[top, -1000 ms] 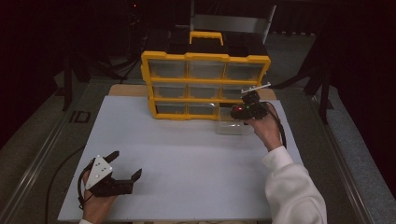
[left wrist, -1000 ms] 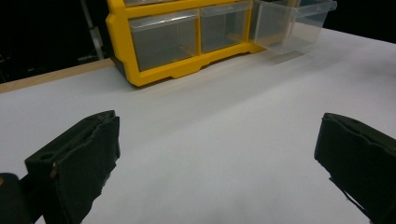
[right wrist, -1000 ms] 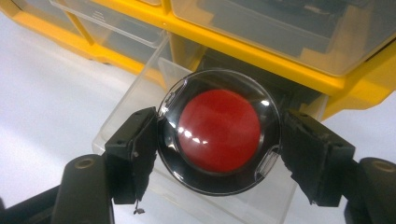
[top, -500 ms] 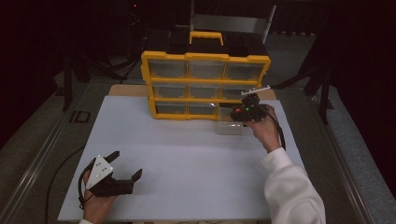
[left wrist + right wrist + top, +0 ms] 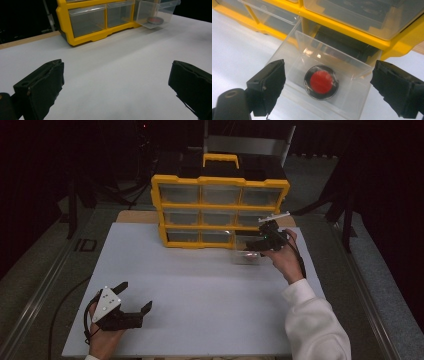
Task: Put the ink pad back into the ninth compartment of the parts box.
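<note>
- A yellow drawer cabinet (image 5: 220, 210) stands at the far side of the white surface (image 5: 200, 285).
- Its bottom-right clear drawer (image 5: 322, 82) is pulled out, a red-topped round disc (image 5: 321, 82) lying inside.
- Right gripper (image 5: 328, 87) hovers over it; its fingers, just opened wide, hold nothing.
- Left gripper (image 5: 132, 307) rests apart, fingers open.
- Likely next: push the drawer shut.
- No readable writing.

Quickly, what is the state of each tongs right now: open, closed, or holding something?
Left tongs: open, empty, above the white table.
Right tongs: open after just widening, holding nothing, over the red disc in the pulled-out clear drawer.
</note>
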Demonstrator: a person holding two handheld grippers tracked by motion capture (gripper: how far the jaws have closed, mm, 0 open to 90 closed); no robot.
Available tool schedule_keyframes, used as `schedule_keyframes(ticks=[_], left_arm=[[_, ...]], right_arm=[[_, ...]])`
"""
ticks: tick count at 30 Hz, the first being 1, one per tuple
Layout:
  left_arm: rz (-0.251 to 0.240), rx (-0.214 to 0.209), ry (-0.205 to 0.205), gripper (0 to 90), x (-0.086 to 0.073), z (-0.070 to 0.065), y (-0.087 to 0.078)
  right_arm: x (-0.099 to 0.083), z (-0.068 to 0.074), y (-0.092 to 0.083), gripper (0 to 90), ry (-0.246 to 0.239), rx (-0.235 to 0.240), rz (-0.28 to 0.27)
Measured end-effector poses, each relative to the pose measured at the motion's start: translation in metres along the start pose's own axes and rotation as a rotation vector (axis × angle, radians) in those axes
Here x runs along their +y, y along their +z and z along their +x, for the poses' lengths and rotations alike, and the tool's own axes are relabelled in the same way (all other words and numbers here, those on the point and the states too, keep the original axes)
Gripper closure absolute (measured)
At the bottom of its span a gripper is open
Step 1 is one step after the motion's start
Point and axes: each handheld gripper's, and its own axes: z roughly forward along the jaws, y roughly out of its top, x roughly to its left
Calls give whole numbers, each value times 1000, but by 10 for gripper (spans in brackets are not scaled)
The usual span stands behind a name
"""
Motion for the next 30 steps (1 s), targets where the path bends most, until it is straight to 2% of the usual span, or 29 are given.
schedule_keyframes(ticks=[12, 19, 30], left_arm=[[-2, 0, -1, 4, 0, 0, 0], [0, 1, 0, 4, 0, 0, 0], [-1, 1, -1, 4, 0, 0, 0]], right_arm=[[-9, 4, -8, 110, -24, 15, -6], [-15, 8, -13, 111, -66, 44, 9], [-21, 9, -18, 112, -79, 67, 6]])
